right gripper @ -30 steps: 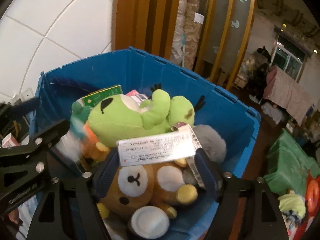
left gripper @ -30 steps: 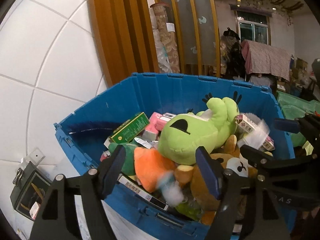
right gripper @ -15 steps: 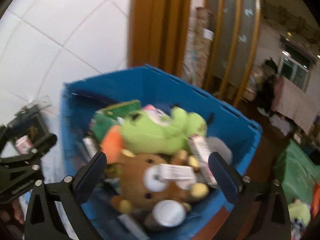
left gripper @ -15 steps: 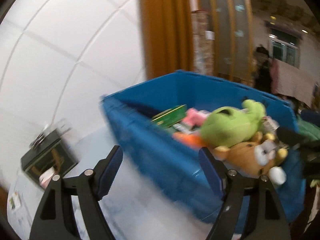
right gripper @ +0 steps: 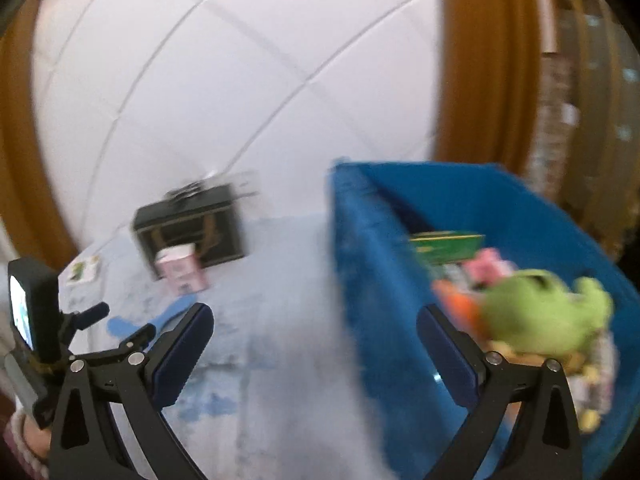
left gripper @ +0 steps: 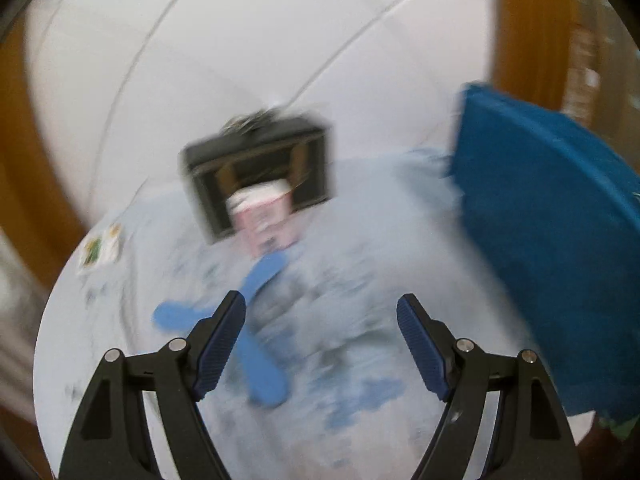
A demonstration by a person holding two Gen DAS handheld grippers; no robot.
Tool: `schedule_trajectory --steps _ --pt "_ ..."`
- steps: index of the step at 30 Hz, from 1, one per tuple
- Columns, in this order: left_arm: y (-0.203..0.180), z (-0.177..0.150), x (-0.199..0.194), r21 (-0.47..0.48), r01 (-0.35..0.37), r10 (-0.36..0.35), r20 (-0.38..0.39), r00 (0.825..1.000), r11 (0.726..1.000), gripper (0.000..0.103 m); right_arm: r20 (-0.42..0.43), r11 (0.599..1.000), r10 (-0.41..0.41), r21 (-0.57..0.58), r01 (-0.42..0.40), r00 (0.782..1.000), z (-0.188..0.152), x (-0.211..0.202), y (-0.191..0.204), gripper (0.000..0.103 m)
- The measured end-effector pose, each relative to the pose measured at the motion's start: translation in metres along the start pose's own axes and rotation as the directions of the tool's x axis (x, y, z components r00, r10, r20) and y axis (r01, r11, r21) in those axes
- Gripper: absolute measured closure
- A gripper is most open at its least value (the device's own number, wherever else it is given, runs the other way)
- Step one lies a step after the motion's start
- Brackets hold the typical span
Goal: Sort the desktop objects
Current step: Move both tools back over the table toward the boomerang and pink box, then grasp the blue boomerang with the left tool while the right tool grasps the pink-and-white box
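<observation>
Both claws are empty and are seen between picks: the left gripper is held with jaws apart over the pale blue-smeared tabletop, nothing between them; the right gripper is spread wide, also with nothing clamped. The big blue plastic crate sits at right of both frames, with the green plush toy, the green card box and the pink packet inside it. Still on the table, at upper centre-left, a small pink-and-white carton stands just in front of a black open-fronted box; a small printed sachet lies at far left. Frames are heavily blurred, so detail is limited. Judged step: reaching for the next item. The next move calls for lining up on the carton and closing across its narrow sides without the black box being knocked.
</observation>
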State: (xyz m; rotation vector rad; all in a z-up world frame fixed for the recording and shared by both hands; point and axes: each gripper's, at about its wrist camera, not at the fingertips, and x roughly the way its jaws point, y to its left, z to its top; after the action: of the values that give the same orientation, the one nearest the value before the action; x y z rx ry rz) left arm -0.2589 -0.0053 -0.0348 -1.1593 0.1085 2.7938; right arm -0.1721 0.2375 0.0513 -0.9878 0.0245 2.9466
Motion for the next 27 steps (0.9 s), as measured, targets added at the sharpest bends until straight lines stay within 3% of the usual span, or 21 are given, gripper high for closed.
schedule_trajectory --steps 6,14,19,22,24,26,27 --pt "0.073 -0.039 0.052 -0.158 -0.133 0.11 -0.149 0.983 0.978 0.025 -0.159 0.988 0.137 -0.052 -0.147 0.978 -0.017 0.095 0.055 0.0" --pt "0.103 -0.065 0.143 -0.31 -0.174 0.096 -0.251 0.963 0.935 0.025 -0.283 0.963 0.22 -0.086 -0.254 0.933 -0.035 0.212 0.098 0.0" --pt "0.109 -0.057 0.207 -0.337 -0.205 0.105 -0.293 0.95 0.919 0.025 -0.316 0.956 0.245 -0.082 -0.283 0.917 -0.038 0.26 0.109 0.0" --pt "0.114 -0.06 0.236 -0.352 -0.221 0.091 -0.349 0.933 0.91 0.025 -0.331 0.95 0.254 -0.088 -0.298 0.909 -0.037 0.285 0.116 0.0" --pt "0.111 -0.06 0.24 -0.296 -0.25 0.15 -0.323 0.934 0.922 0.025 -0.347 0.948 0.255 -0.094 -0.303 0.903 -0.038 0.3 0.119 0.0" --pt "0.118 -0.061 0.236 -0.307 -0.255 0.166 -0.288 0.943 0.917 0.045 -0.363 0.945 0.257 -0.1 -0.311 0.896 -0.038 0.316 0.125 0.0" --pt "0.125 -0.061 0.234 -0.314 -0.266 0.179 -0.28 0.943 0.911 0.049 -0.37 0.944 0.257 -0.103 -0.315 0.893 -0.039 0.324 0.128 0.0"
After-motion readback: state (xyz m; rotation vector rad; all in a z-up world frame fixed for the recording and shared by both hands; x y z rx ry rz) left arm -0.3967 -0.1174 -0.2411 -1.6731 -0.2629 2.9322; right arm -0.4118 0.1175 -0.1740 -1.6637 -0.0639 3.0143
